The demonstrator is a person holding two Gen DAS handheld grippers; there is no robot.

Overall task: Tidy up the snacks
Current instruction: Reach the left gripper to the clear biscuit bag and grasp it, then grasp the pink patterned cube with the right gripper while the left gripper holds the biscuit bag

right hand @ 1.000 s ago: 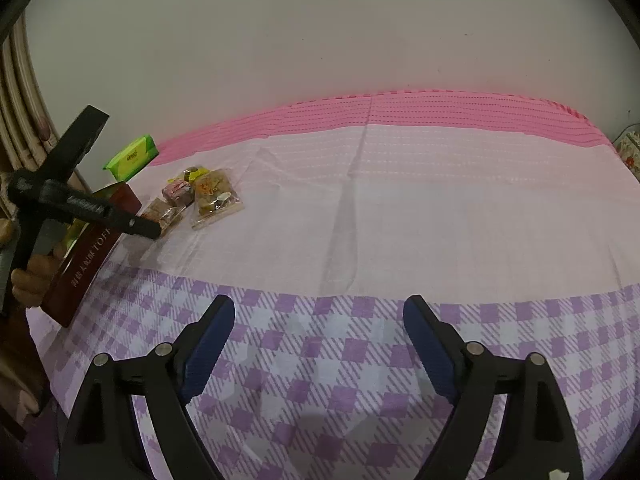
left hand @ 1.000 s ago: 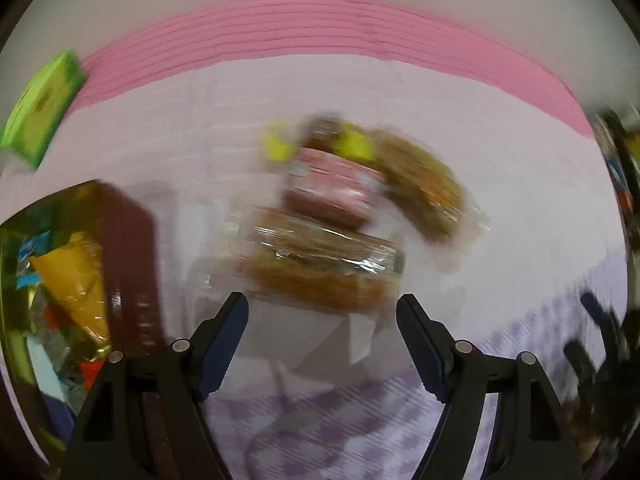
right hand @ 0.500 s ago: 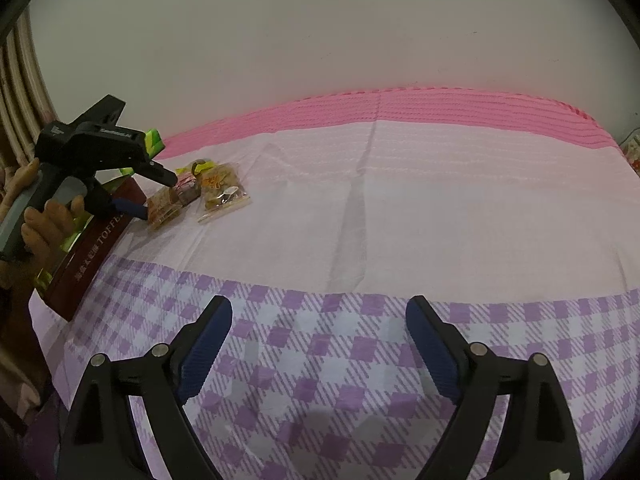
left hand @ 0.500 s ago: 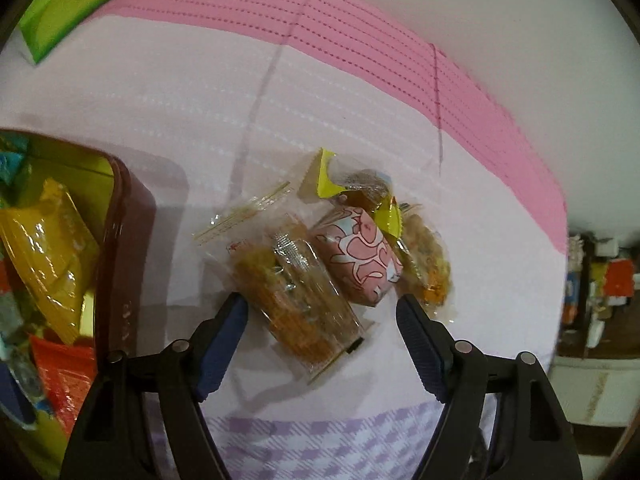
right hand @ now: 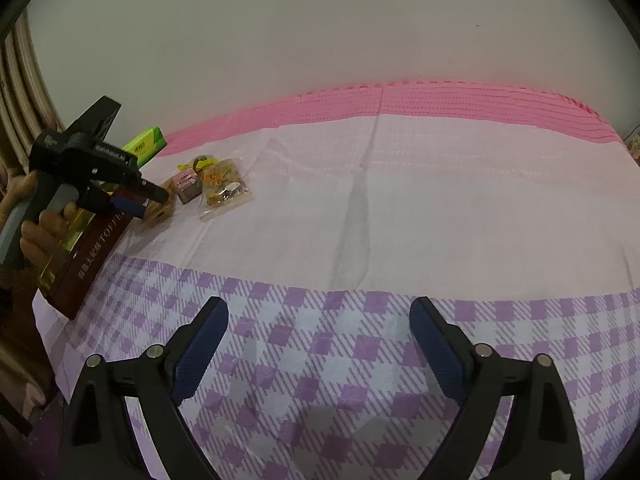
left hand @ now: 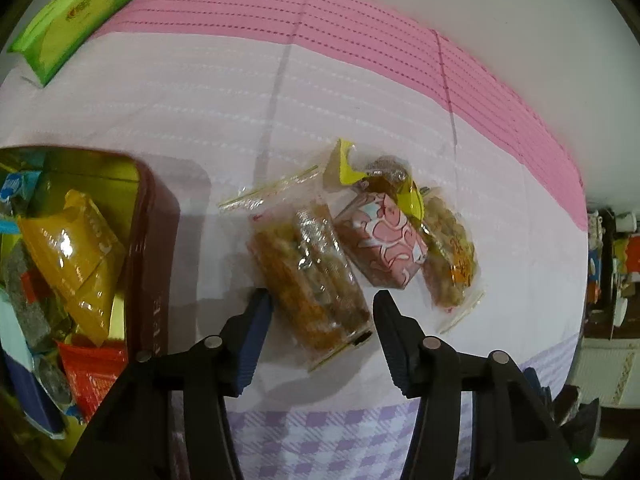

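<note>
1. Your left gripper point(left hand: 323, 303) is spread wide with nothing held, its blue-padded fingers point(left hand: 256, 322) straddling the near end of a clear plastic packet of golden-brown biscuits point(left hand: 310, 276) that lies flat on the pale pink cloth point(left hand: 200, 92); neither pad touches the wrapper.
2. Just right of that packet, touching it, sits a small pink-and-white patterned wrapped cake point(left hand: 382, 244).
3. A second clear bag of yellowish snacks point(left hand: 450, 256) lies against the cake's far side.
4. A yellow-edged clear wrapper holding a brown sweet point(left hand: 384, 174) rests behind the cake.
5. To your left, the dark red rectangular tin point(left hand: 154, 248) stands open, holding mixed wrapped snacks, a shiny yellow pouch point(left hand: 76, 256) on top.
6. A green tissue pack point(left hand: 72, 20) lies well apart near the pink border.
7. Your right gripper point(right hand: 318, 326) hangs open and empty over the purple checked part of the cloth, far from the snacks.
</note>
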